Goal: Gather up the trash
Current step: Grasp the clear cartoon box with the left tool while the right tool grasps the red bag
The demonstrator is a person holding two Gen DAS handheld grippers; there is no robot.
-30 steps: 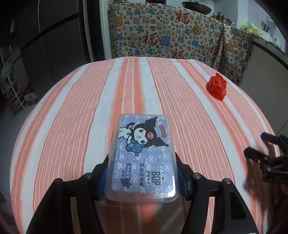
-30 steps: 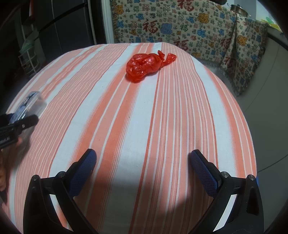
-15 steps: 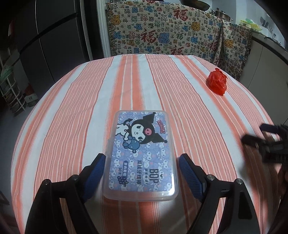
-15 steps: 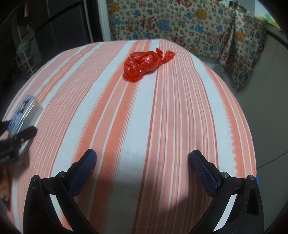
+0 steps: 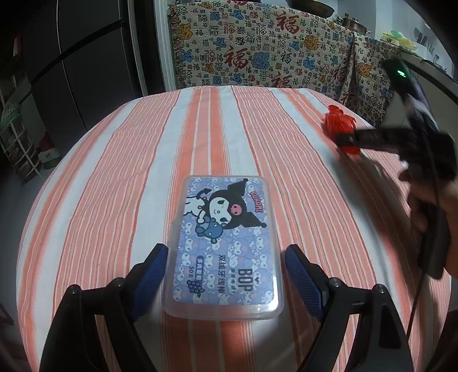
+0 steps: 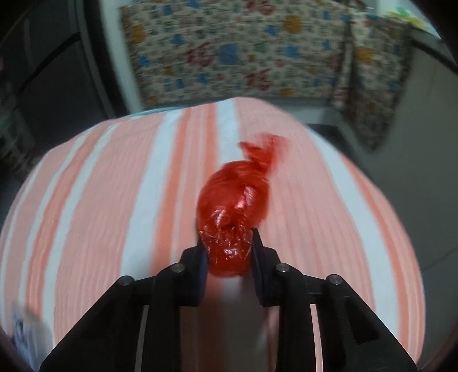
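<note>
Orange-and-white striped cloth covers the round desk (image 5: 120,177). Near its far right edge, the crumpled red plastic bag (image 6: 233,211) is clenched between the jaws of the right gripper (image 6: 229,251). The left gripper (image 5: 224,264) is held released, its jaws flanking, without touching, the clear rectangular plastic box with a purple cartoon label (image 5: 224,243).

Domestic kitchen-dining area: round table under an orange-and-white striped cloth (image 5: 120,177), patterned fabric with red Chinese characters (image 5: 257,48) draped behind, metal cooking pots (image 5: 350,23) above, dark refrigerator doors (image 5: 77,65).
</note>
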